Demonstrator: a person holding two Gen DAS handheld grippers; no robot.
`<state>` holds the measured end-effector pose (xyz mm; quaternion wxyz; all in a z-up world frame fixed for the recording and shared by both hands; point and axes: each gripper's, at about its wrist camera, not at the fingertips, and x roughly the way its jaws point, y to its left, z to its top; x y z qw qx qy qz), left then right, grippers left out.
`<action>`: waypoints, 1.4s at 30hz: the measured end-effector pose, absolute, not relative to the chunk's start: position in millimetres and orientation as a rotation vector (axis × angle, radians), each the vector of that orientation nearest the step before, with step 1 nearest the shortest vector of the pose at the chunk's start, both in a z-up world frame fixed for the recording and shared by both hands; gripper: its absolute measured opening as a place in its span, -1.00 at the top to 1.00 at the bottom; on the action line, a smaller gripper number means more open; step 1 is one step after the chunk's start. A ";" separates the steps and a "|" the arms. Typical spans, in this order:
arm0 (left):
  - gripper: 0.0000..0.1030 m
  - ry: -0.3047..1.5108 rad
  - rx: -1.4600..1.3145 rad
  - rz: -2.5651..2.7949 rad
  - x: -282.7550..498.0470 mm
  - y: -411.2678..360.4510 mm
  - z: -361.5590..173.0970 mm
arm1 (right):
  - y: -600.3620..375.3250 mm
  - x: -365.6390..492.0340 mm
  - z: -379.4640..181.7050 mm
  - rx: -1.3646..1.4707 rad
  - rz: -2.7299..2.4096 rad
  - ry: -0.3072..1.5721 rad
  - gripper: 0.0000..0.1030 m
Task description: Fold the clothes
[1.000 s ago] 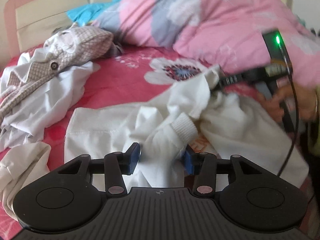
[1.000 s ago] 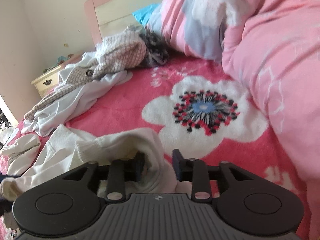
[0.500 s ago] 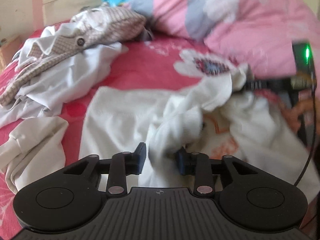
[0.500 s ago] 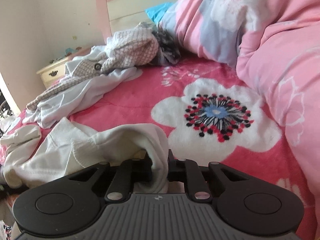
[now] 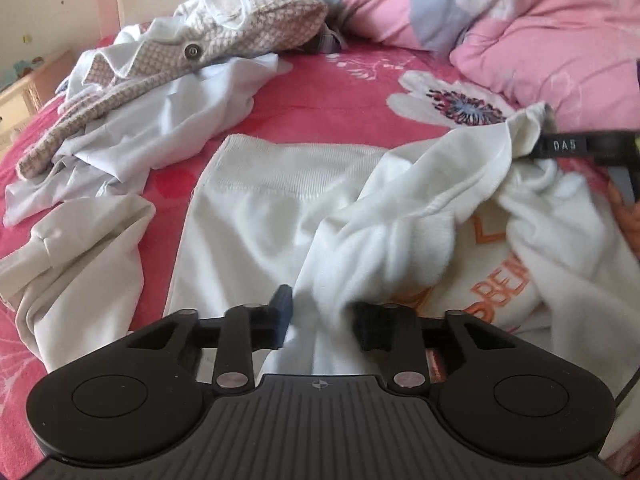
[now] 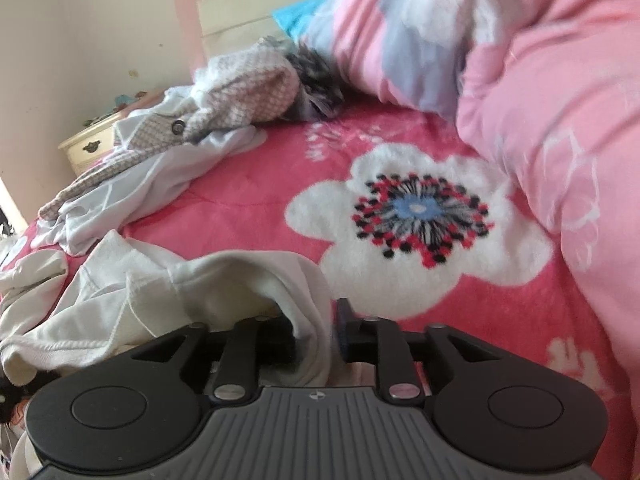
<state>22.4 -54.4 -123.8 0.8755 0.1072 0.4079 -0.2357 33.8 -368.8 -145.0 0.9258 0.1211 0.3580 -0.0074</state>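
We hold one white sweatshirt (image 5: 280, 216) with orange lettering, lying crumpled on the red floral blanket (image 5: 328, 108), between two grippers. The left gripper (image 5: 320, 320) has narrow jaws pinched on a bunched fold near the sweatshirt's middle; the right gripper (image 6: 316, 332) has a hem or cuff between its jaws, which are opening, so we judge that grip the weak point: if the cloth slides out before the fold is laid, the edge drops and the garment bunches again. The left pinch seems to take several layers, though blur makes that hard to confirm, and lifting them together could drag the body askew. Counting what else lies here: one checked jacket (image 5: 240, 20) heaped on one pale shirt (image 5: 172, 128) towards the headboard, one cream garment (image 5: 80, 240) just beside the sweatshirt, one pink quilt (image 5: 520, 20), and one bedside cabinet (image 6: 92, 148) beyond the bed's corner
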 end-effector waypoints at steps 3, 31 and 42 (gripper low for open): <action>0.38 0.848 0.197 -0.484 22.2 -51.3 -126.3 | -368.5 32.4 -145.6 0.247 -0.013 0.730 0.51; 0.91 0.078 -0.140 -0.314 -36.3 25.4 110.2 | -298.5 -105.5 141.0 -0.146 -0.032 -0.099 0.86; 0.91 -0.340 -0.190 -0.342 -107.3 54.5 234.1 | -276.3 -190.2 270.4 -0.198 0.029 -0.399 0.86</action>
